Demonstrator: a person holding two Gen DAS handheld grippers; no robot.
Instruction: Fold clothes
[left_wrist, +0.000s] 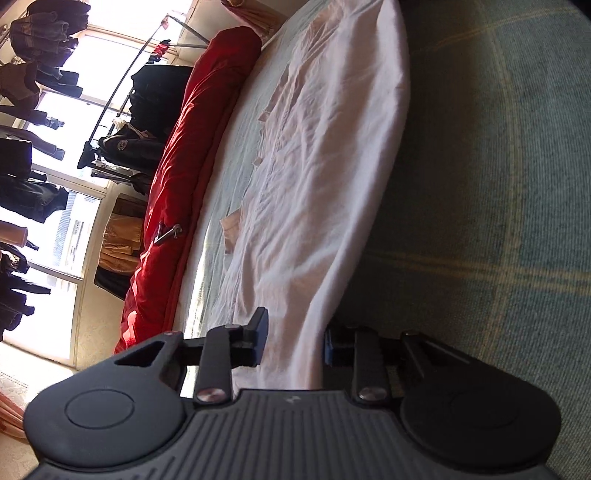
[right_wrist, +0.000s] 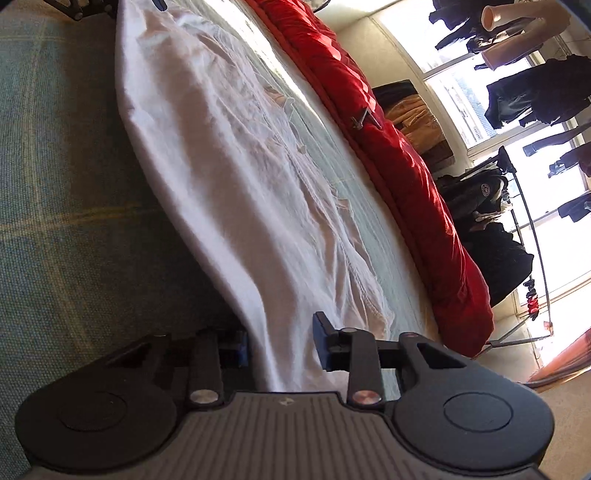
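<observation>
A: Where's the shirt (left_wrist: 325, 155)?

B: Spread on the green bed cover (left_wrist: 498, 184), a pale pink-white garment running from 6 o'clock up toward 12 in both wrist views, its near edge raised off the cover. A red quilt (left_wrist: 192, 166) lies along its far side, at 9 o'clock in the left view and 3 o'clock in the right.

A: And the tongs?

B: The left gripper (left_wrist: 293, 341) is narrowed onto that edge, cloth between its pads. The right gripper (right_wrist: 280, 343) has the same hold further along the same edge. The left one's tip also shows at 11 o'clock in the right view.

A: How far along, would you say?

B: Early, I'd judge. The body is wrinkled but looks mostly open, one sleeve and the collar still out flat. The edge is pinched and lifted; carrying it across and every later fold remain.

A: Any writing?

B: A round badge on a dark jacket (left_wrist: 127, 144) on the rack, too small to read. Nothing else.
</observation>
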